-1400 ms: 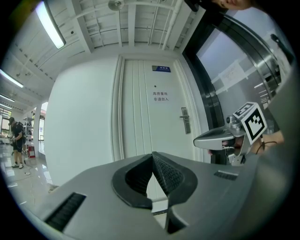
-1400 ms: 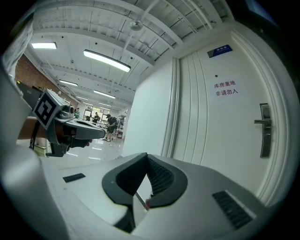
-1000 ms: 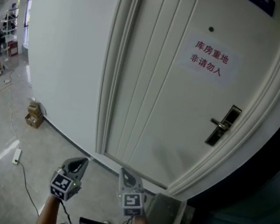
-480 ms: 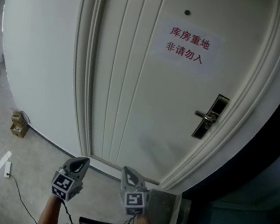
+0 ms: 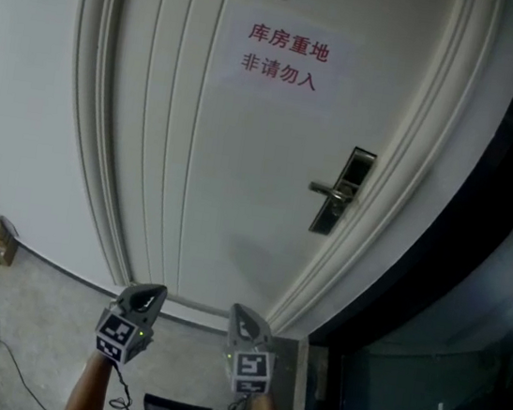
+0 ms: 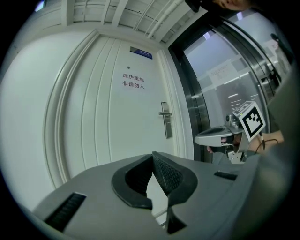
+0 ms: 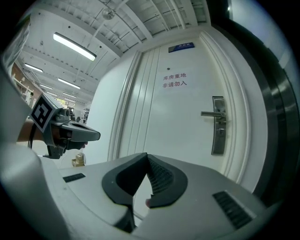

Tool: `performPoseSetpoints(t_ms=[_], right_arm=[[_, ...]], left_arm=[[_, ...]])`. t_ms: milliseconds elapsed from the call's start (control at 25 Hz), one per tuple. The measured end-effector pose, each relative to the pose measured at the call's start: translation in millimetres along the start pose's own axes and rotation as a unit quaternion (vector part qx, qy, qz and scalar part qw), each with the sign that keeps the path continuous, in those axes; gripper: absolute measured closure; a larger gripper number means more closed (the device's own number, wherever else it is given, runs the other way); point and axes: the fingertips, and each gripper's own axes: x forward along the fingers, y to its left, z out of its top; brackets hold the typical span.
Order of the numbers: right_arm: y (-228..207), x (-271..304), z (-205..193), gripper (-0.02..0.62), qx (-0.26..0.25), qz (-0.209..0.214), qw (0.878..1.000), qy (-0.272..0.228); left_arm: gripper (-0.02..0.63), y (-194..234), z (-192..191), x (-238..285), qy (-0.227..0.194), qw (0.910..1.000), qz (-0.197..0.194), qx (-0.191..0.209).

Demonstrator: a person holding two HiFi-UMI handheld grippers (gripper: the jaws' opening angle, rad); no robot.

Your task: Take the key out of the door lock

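Straight ahead of the person stands a closed white panelled door [image 5: 243, 169]. A dark glazed partition [image 5: 423, 365] adjoins it on the right. A white notice with red characters [image 5: 282, 56] is fixed to the upper part of the door.

Both tools are held low, near the foot of the door and well apart from the lock. The left gripper [image 5: 147, 294] has its jaws pressed together at the tips, with nothing between them. The right gripper [image 5: 241, 316] is in the same condition, jaws together and empty.

The lock plate [image 5: 342, 191] sits on the door's right edge, its long axis running up the door. The lever handle [image 5: 327, 191] projects from the plate toward the hinge side, roughly level.

The key cannot be made out in any view; it is too small at this range. By judgement, it sits in the plate below the lever, with its long axis straight out of the door face toward the person.

The lock lies above, ahead and to the right of both grippers. The right gripper is the nearer and should make the approach, with its jaws spread before it reaches the plate.
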Motion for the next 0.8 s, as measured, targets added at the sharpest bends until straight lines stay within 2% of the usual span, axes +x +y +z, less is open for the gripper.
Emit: performPoseSetpoints(t_ms=[400,800], right_arm=[[-77.8,-23.5,-8.9,0.583,0.016,-0.069,0.997,0.004],[-119.4,-40.5,-13.6,0.583,0.03,-0.111,0.993,0.006]], left_arm=[[0.598,-45.1,20.7,66.1,-0.011,0.9981,-0.061,0.009],[0.598,-71.4,28.7,99.9,-0.011,0.9953,-0.096,0.013]])
